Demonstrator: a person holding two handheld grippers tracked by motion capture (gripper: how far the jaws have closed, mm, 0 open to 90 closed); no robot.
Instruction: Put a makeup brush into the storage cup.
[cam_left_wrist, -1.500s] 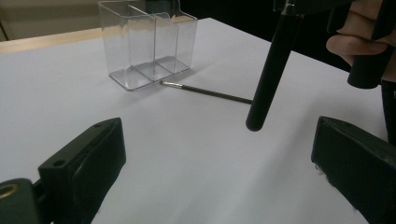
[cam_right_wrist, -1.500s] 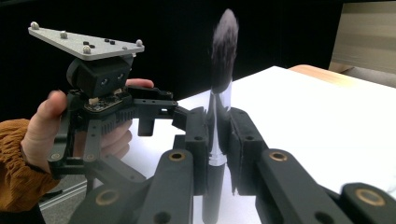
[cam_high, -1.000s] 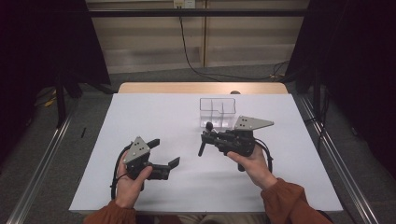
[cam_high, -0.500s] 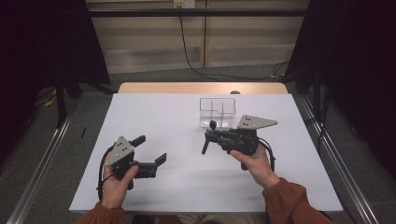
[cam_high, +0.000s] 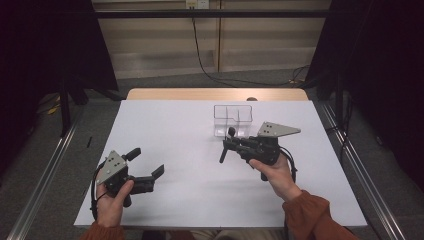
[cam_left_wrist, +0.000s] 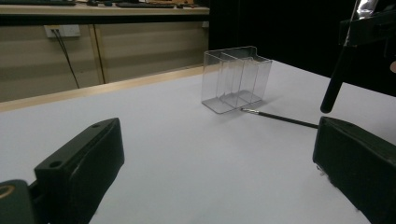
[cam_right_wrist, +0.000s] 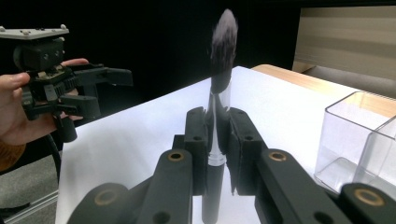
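Your right hand-held gripper (cam_high: 226, 146) is clamped on a makeup brush (cam_right_wrist: 218, 88) — the two matte black pads press on its glossy round handle, just below a clear, glassy band, and the soft dark bristle tuft stands up blurred at the top in the right gripper view. In the high view the brush stands roughly upright over the surface (cam_high: 190, 130), just in front of a clear plastic organiser (cam_high: 233, 120), a square-cornered box with thin see-through dividers that split it into compartments (how many you cannot tell for sure). A second, much thinner brush (cam_left_wrist: 280, 118) lies flat on the surface, a dark slim stick with a small metallic end that reaches right up to the organiser's near bottom corner in the left gripper view. Your left hand-held gripper (cam_high: 145, 165) has its blocky black jaws wide apart with nothing between them, held low over the near left part of the surface and well apart from the organiser. The surface itself is smooth, plain white and matte, with a wooden strip along its far edge. Between your two hands the white sheet lies bare — open room there — while the organiser sits toward the far edge, right of centre.
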